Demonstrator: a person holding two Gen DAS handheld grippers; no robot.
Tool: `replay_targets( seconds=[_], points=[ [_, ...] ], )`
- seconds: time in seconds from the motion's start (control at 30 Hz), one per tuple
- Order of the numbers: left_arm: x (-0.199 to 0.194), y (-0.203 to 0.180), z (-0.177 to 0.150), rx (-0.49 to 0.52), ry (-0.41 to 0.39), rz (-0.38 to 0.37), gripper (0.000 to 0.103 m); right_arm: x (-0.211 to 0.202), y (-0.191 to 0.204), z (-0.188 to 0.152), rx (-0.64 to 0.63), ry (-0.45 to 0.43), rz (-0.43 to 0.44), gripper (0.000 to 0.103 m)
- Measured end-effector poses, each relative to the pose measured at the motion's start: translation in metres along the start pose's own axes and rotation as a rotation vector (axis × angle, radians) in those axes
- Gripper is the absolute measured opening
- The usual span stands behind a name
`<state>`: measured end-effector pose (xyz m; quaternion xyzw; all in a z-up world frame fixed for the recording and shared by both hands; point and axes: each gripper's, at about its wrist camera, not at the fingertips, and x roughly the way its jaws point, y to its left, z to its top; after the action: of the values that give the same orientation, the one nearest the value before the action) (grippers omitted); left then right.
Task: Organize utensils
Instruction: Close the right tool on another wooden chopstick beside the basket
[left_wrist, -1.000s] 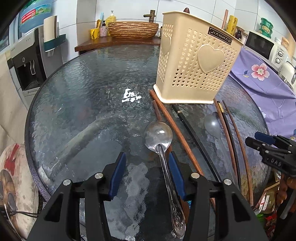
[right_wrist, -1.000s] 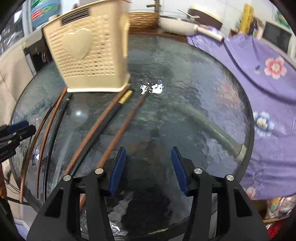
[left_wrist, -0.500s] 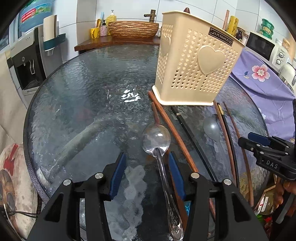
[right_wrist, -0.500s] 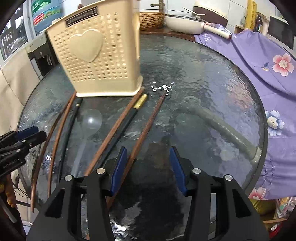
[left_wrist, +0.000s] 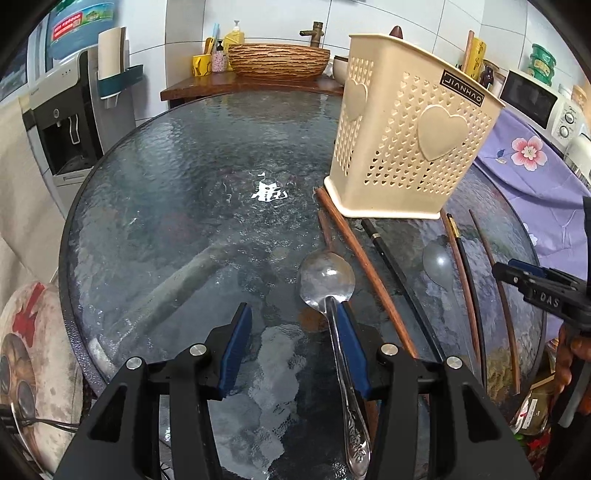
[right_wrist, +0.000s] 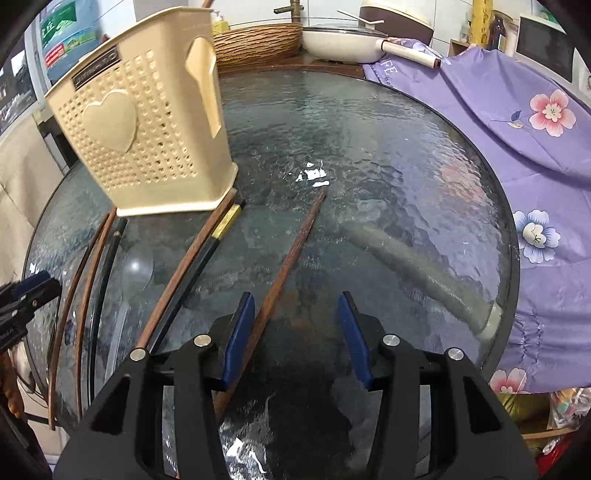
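Readable text: black plate on the basket (left_wrist: 413, 136) reads "JIANHAO", printed upside down in the left wrist view; the same plate in the right wrist view is too blurred to read. Right tool (left_wrist: 546, 291), seen at the frame edge of the left wrist view, has "DAS" in white on its black body. Purple cloth (right_wrist: 480, 85) shows pale letters "FE" near its top edge, the rest cut off by a fold. Water bottle (left_wrist: 77, 26) has a red and green label with characters too small to make out. Yellow tube (left_wrist: 476, 55) at the back carries dark characters, unreadable.
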<state>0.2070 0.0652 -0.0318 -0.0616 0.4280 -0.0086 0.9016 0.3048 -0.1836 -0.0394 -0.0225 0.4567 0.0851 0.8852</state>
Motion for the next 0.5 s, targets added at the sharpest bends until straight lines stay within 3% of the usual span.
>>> replay_targets(
  seconds=[0.13,0.5],
  points=[
    [-0.002,0.001,-0.002,-0.010,0.009,-0.041,0.047,0.010,-0.007,0.016,0.019,0.003,-0.003,0.047],
    [0.002,0.002,-0.006,-0.034,0.028,-0.063,0.047,0.037,0.001,0.058,-0.001,-0.001,-0.029,0.025]
  ],
)
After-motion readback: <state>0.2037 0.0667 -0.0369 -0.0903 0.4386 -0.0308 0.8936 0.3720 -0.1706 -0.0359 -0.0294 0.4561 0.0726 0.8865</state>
